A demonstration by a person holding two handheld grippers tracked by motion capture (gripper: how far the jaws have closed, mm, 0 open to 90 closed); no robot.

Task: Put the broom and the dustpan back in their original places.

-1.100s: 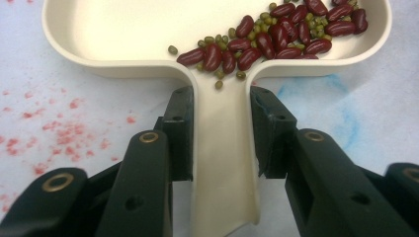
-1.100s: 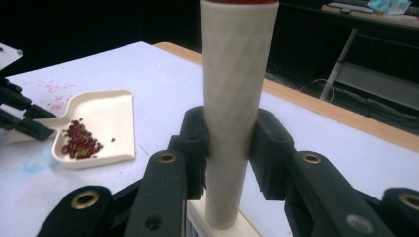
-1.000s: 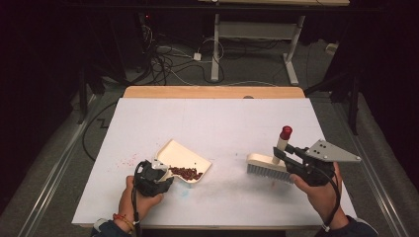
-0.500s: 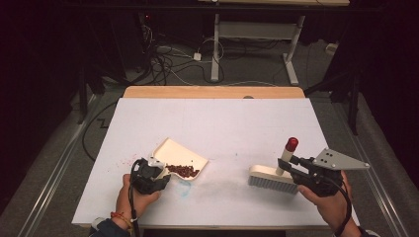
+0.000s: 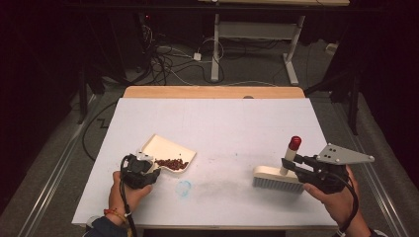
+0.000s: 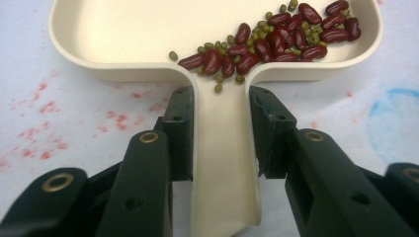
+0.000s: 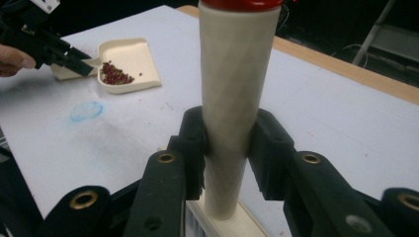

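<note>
A cream dustpan (image 5: 165, 148) lies on the white table at the near left, with red kidney beans (image 5: 172, 163) and small green beans piled at its handle end. My left gripper (image 5: 153, 170) is shut on the pan's handle (image 6: 222, 148), with the beans (image 6: 267, 44) just beyond the jaws. At the near right a cream brush (image 5: 276, 177) stands bristles down on the table. My right gripper (image 5: 288, 164) is shut on its upright, red-capped handle (image 7: 237, 74). The right gripper view also has the dustpan (image 7: 128, 54) far off.
A blue smudge (image 5: 184, 187) marks the white table (image 5: 222, 123) between the two tools, and faint red specks lie near the pan. A wooden strip (image 5: 212, 92) edges the far side. Beyond it are desk legs and cables on the floor.
The left gripper has drawn the dustpan a little to the left. The right gripper has shifted the brush slightly toward the near right.
</note>
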